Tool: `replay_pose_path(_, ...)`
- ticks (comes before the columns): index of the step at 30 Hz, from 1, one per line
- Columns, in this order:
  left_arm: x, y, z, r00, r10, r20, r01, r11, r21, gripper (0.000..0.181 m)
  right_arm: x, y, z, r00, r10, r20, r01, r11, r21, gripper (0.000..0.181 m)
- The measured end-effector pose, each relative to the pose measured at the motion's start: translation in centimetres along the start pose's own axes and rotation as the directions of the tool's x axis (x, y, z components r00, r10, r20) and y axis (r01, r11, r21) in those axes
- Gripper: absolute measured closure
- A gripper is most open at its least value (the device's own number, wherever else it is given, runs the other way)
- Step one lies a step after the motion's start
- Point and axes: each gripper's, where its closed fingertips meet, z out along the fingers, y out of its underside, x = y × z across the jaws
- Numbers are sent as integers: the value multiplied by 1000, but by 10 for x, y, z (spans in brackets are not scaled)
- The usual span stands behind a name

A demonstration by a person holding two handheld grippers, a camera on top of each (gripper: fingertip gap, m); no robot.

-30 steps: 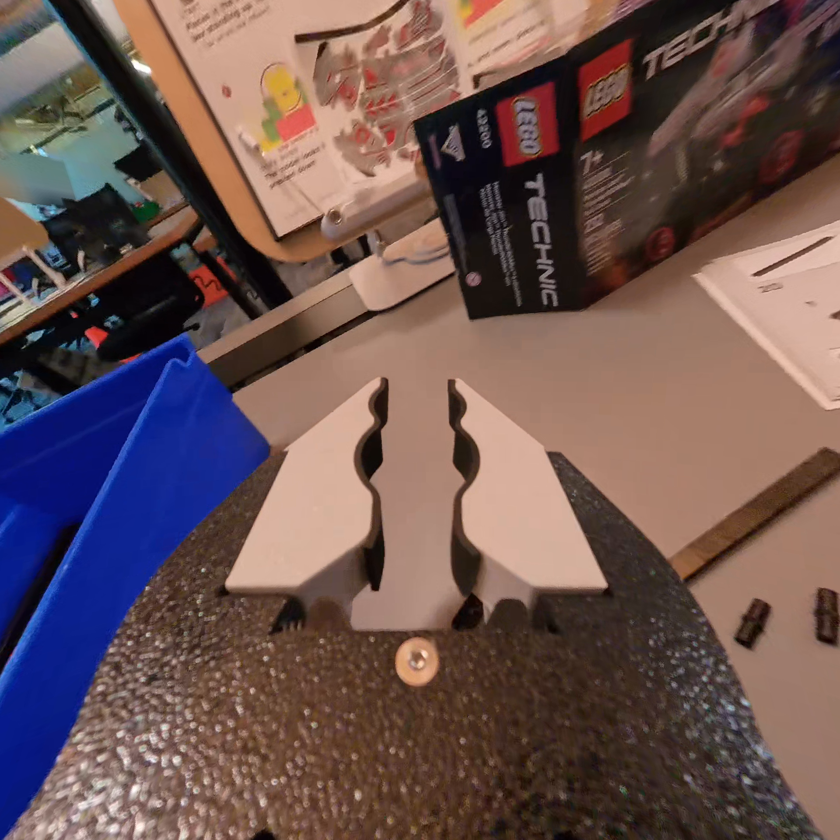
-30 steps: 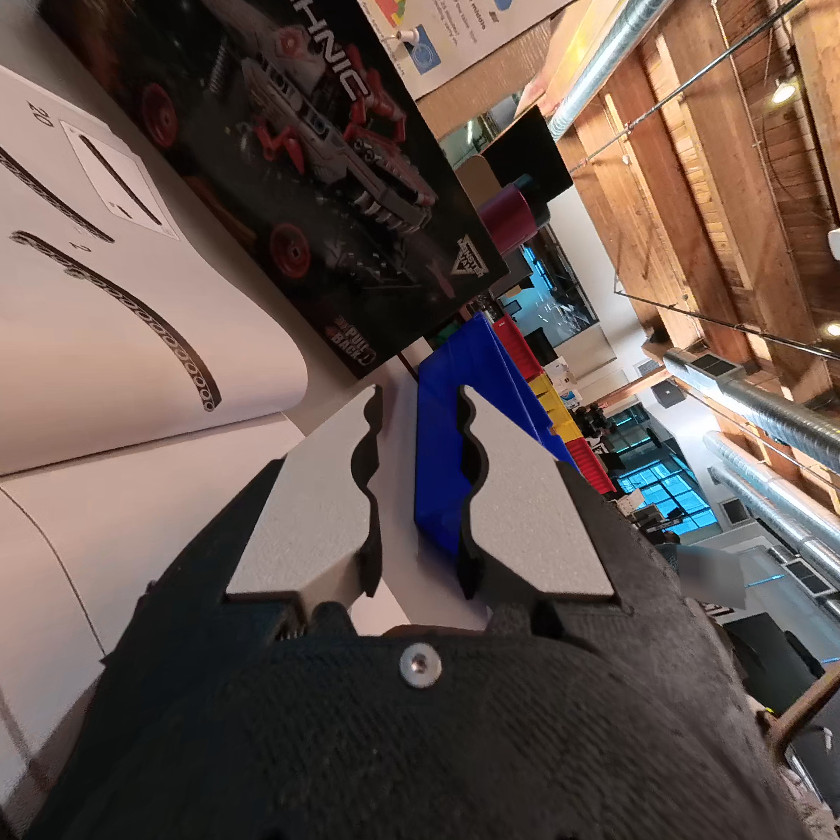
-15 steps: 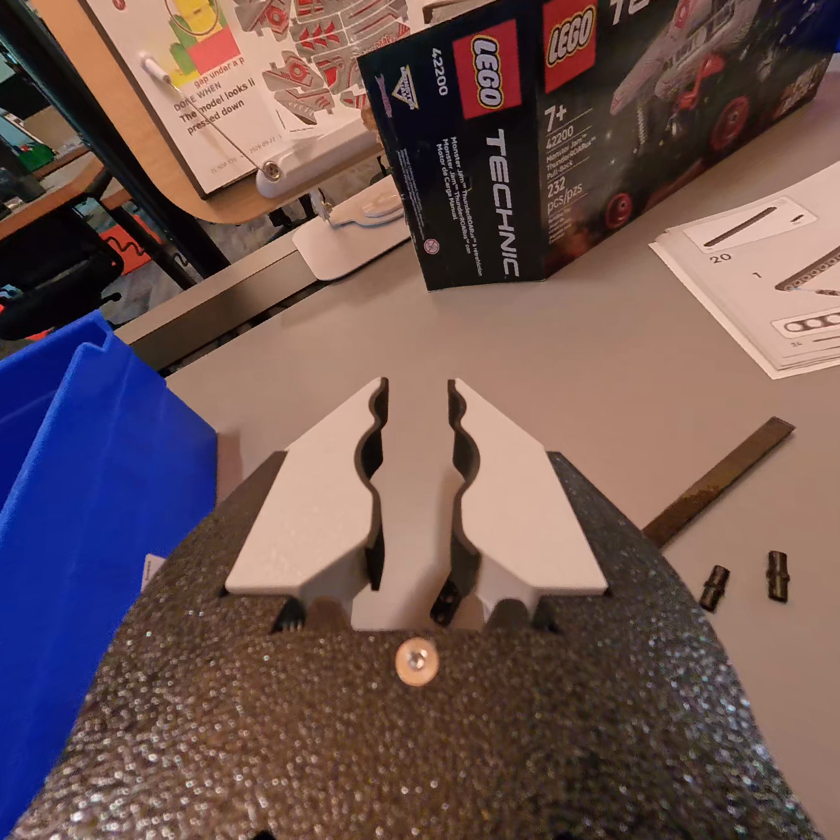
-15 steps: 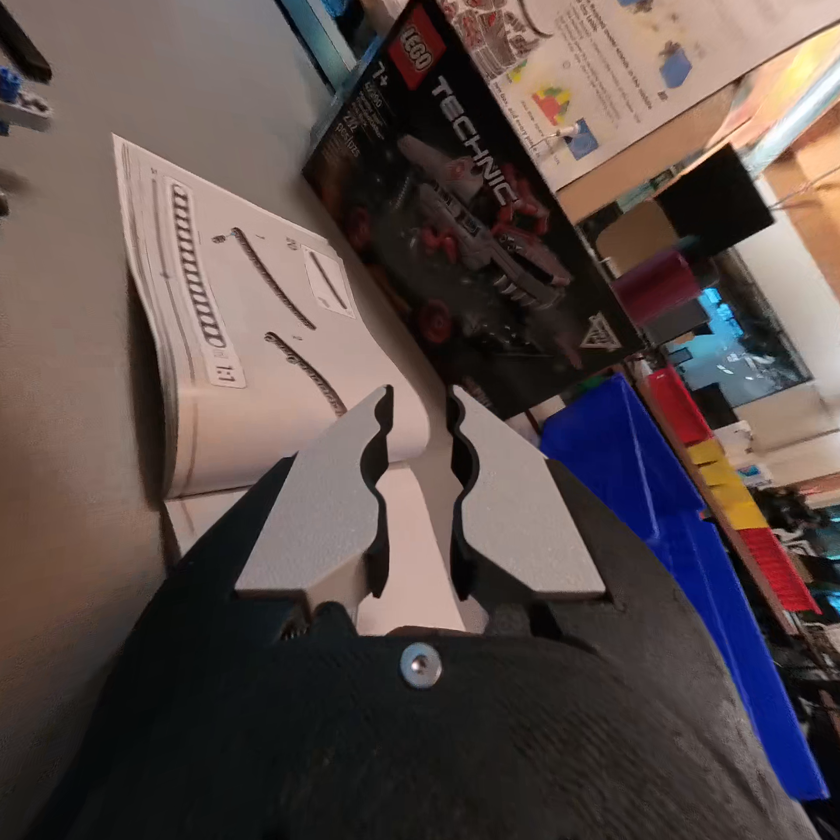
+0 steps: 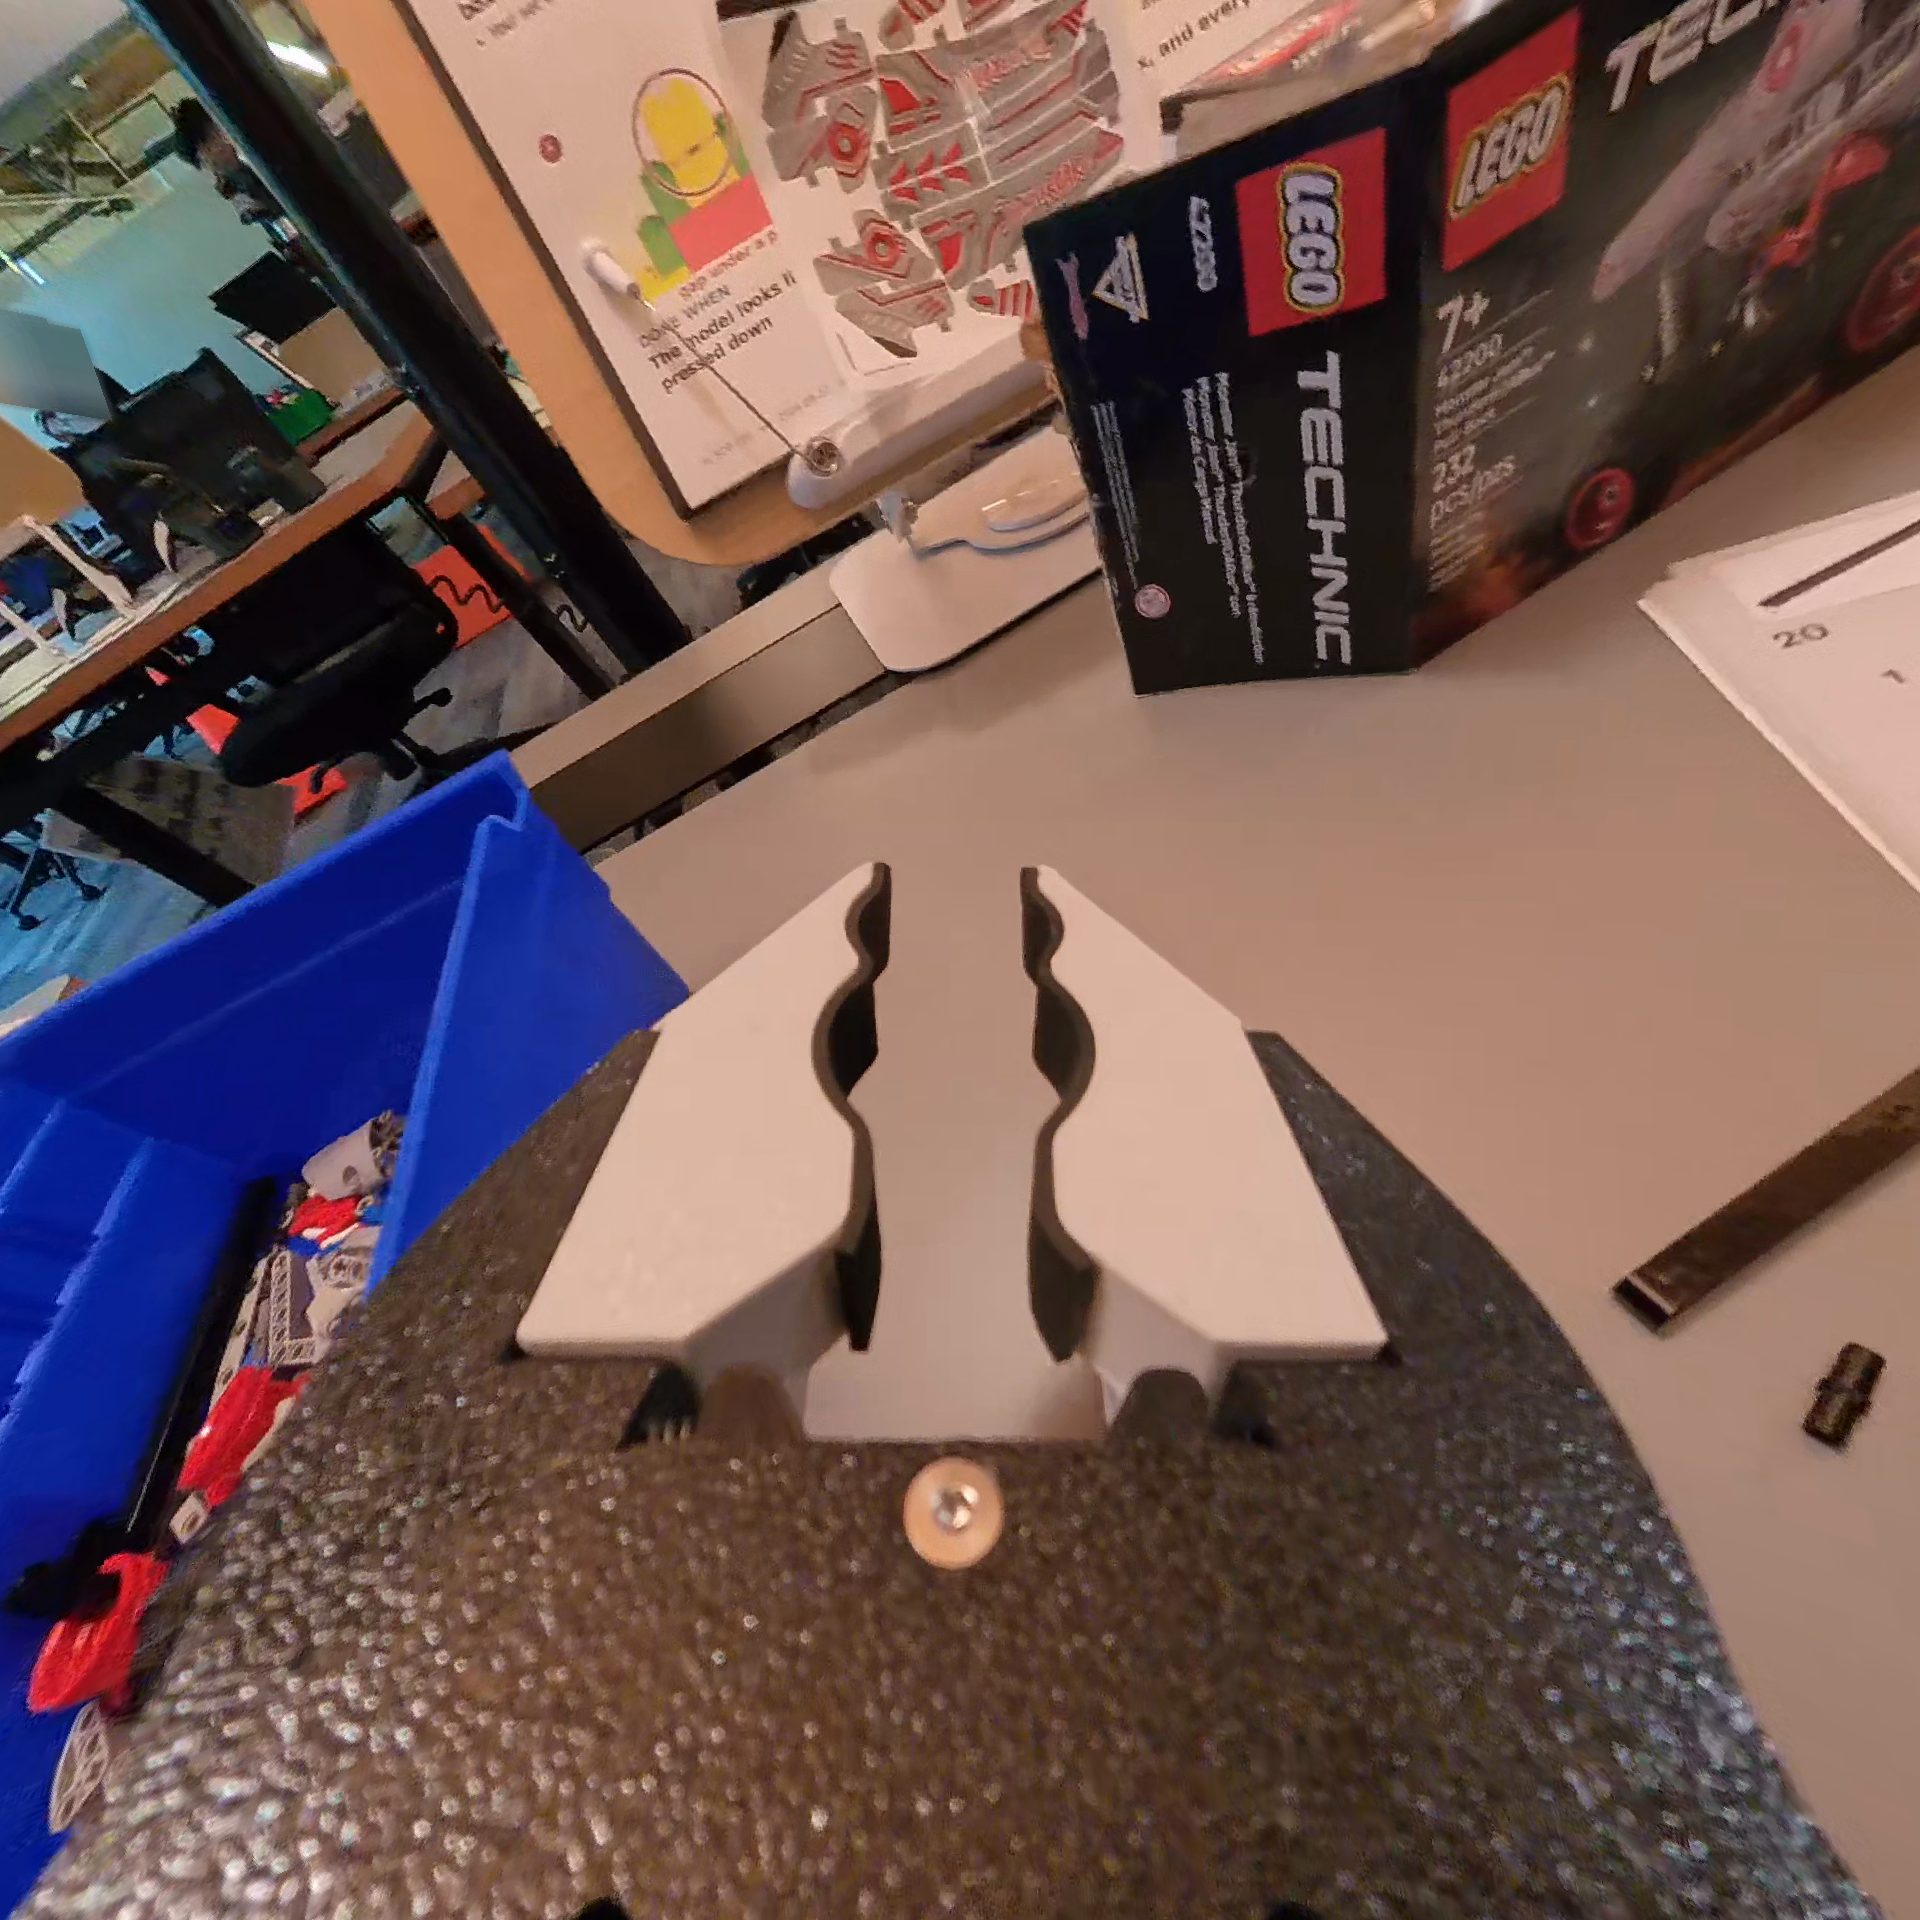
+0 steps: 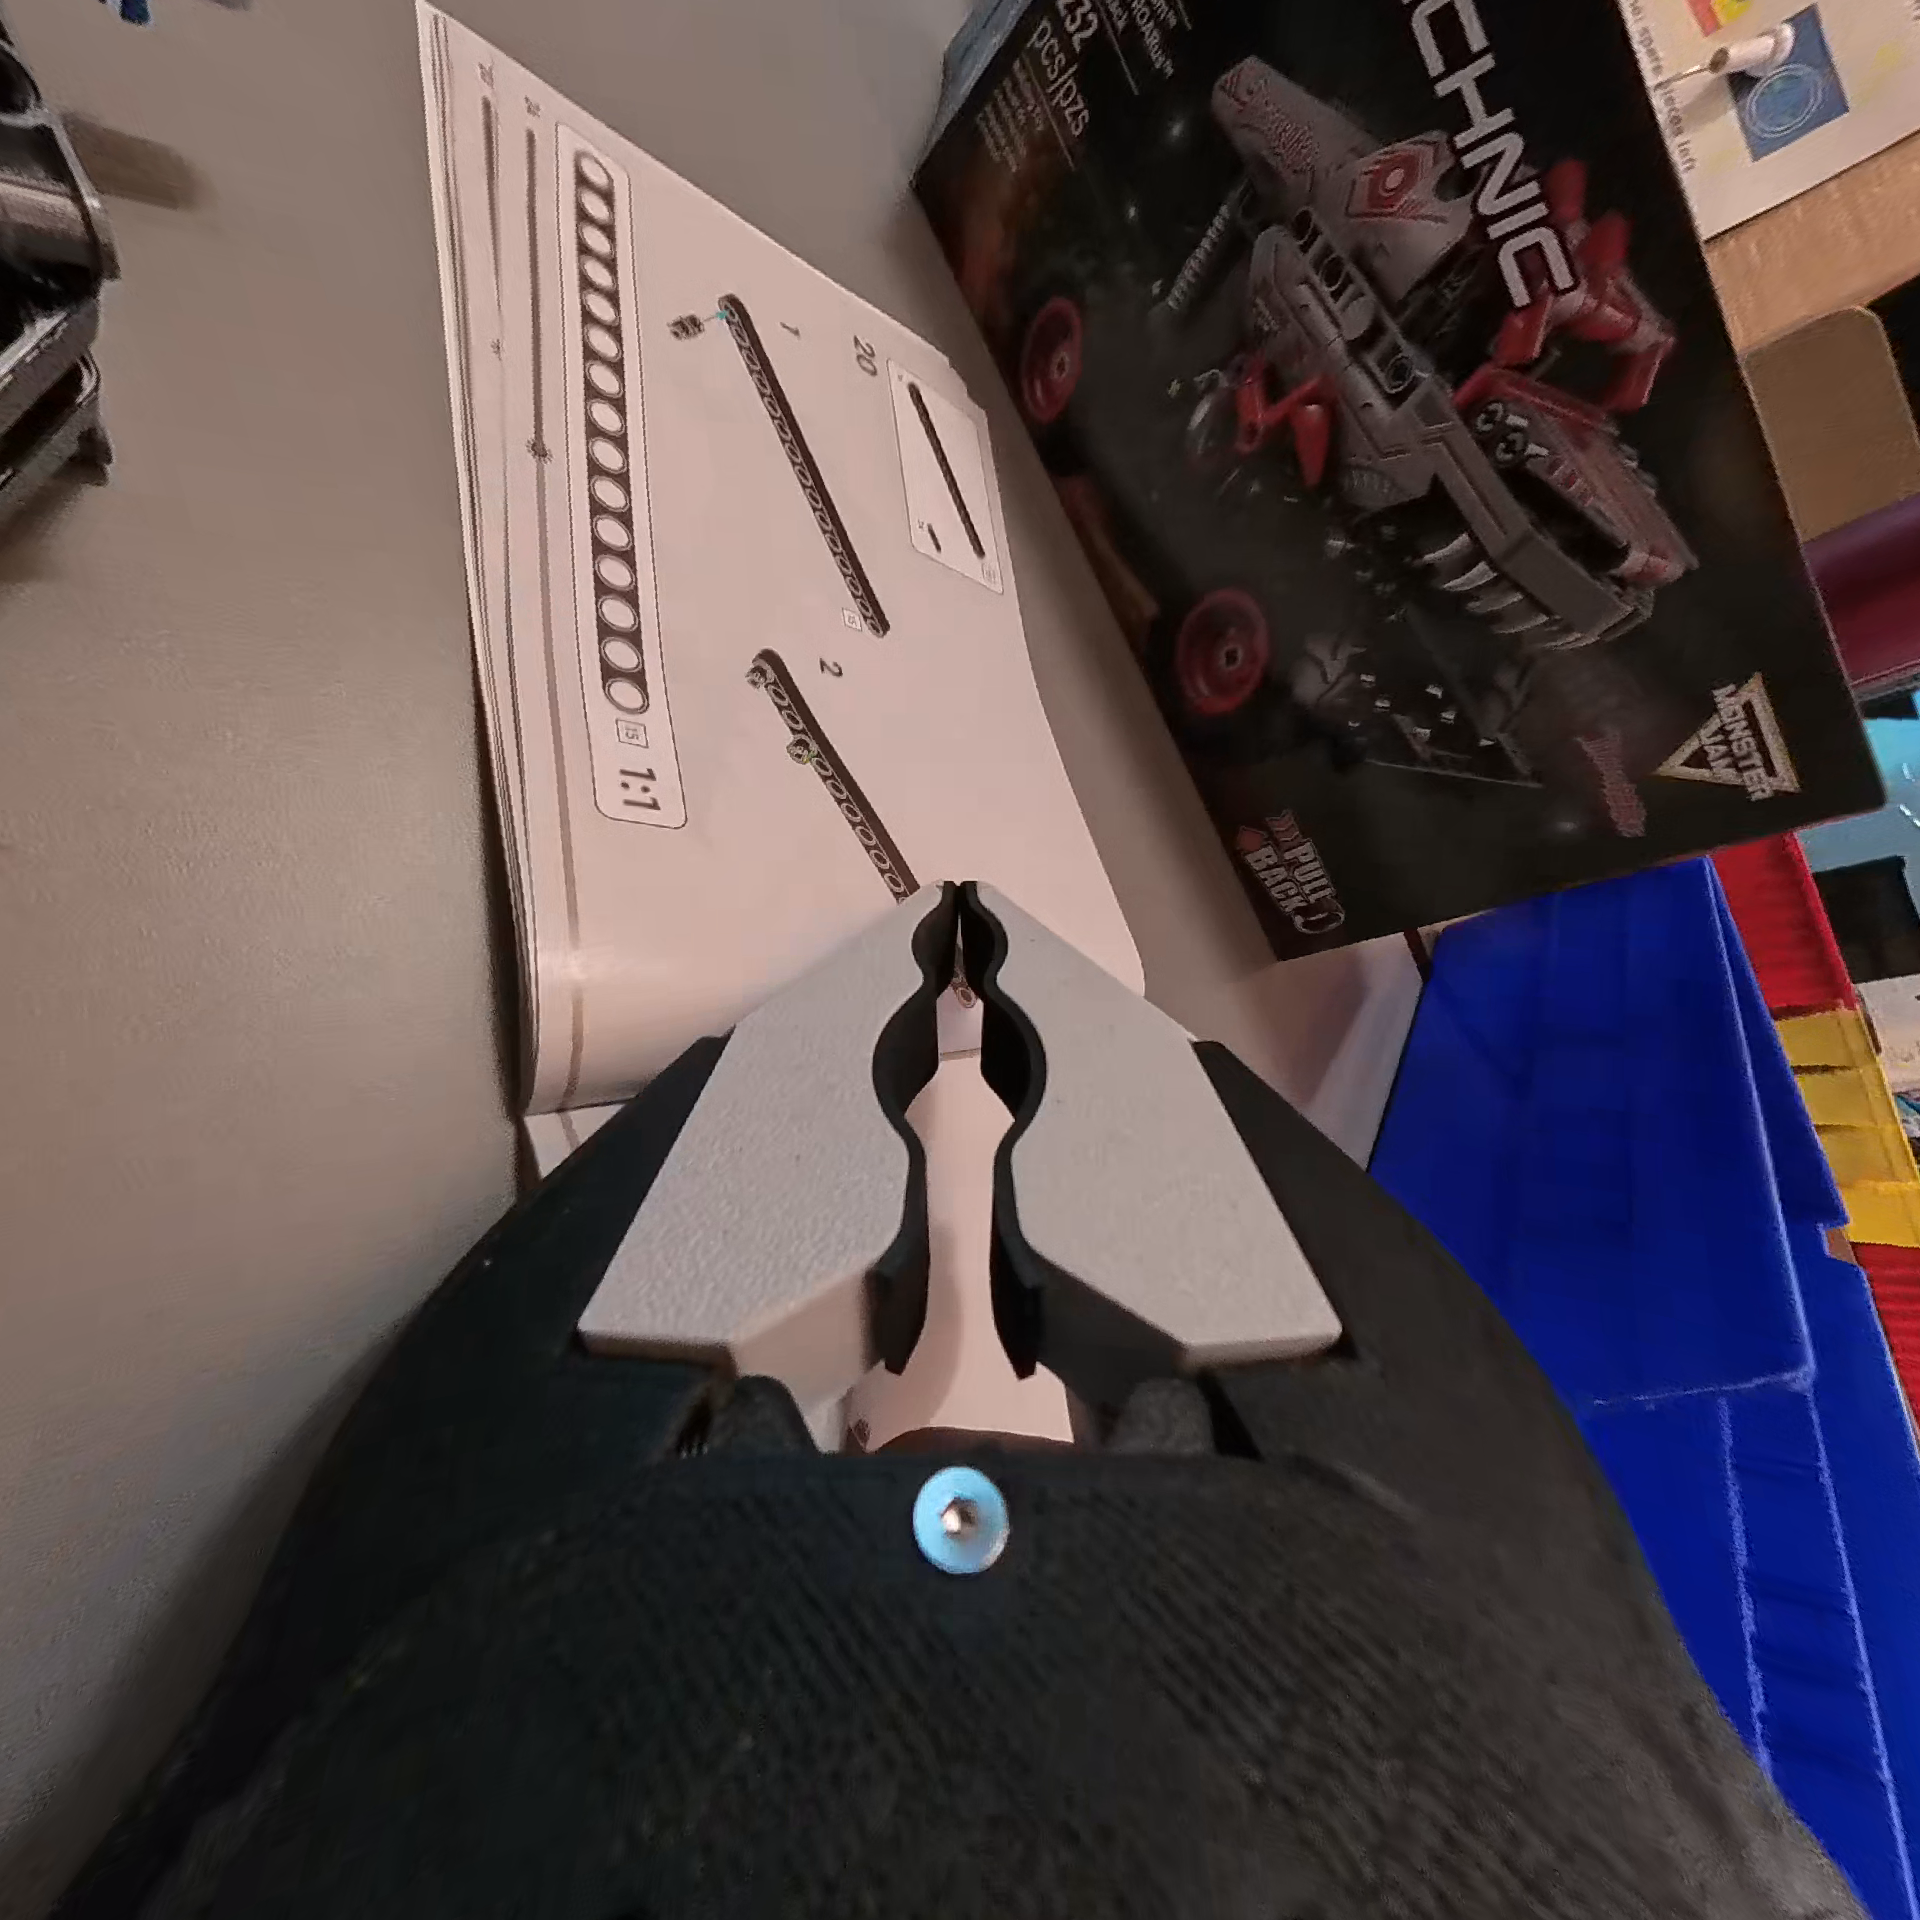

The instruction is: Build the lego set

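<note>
Your left gripper (image 5: 954, 894) hangs above the grey table (image 5: 1351, 883) with its fingers (image 5: 727, 1174) a narrow gap apart and nothing between them. To its left sits the blue bin (image 5: 312, 997) with loose red, grey and white Lego pieces (image 5: 249, 1392) in it. Off to the right lie a long black beam (image 5: 1766, 1216) and, just beside its near end, a small black pin (image 5: 1844, 1408). The set's dark box (image 5: 1351, 416) stands at the far side of the table.

Your right gripper (image 6: 956, 891) has its fingers (image 6: 1143, 1174) pressed together at the tips, gripping nothing, over the open instruction booklet (image 6: 727, 520). The box (image 6: 1403, 468) stands just past the booklet, next to another blue bin (image 6: 1610, 1195).
</note>
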Motion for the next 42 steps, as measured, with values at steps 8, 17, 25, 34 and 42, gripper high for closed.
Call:
replay_pose_path(8, 6, -7, -4, 999, 30, -14, -30, 999, 16, 158, -2, 1, 1, 1000, -10, 5, 10, 1000, -10, 181)
replay_pose_path(17, 23, -10, -3, 990, 141, -16, -141, 990, 18, 158, -8, 2, -3, 996, -77, 35, 77, 997, 5, 181)
replay_pose_path(25, 50, -11, -6, 985, 106, -133, -106, 994, 10, 157, 2, 4, -4, 985, -144, -90, 146, 989, 13, 181)
replay_pose_path(34, 47, -52, -56, 870, -199, -451, 245, 968, 46, 156, 11, 2, -3, 899, -343, -273, 342, 938, -55, 181)
replay_pose_path(42, -90, -1, -122, 918, -280, -282, 302, 953, 35, 163, 24, 1, -7, 882, -322, -344, 308, 946, -97, 181)
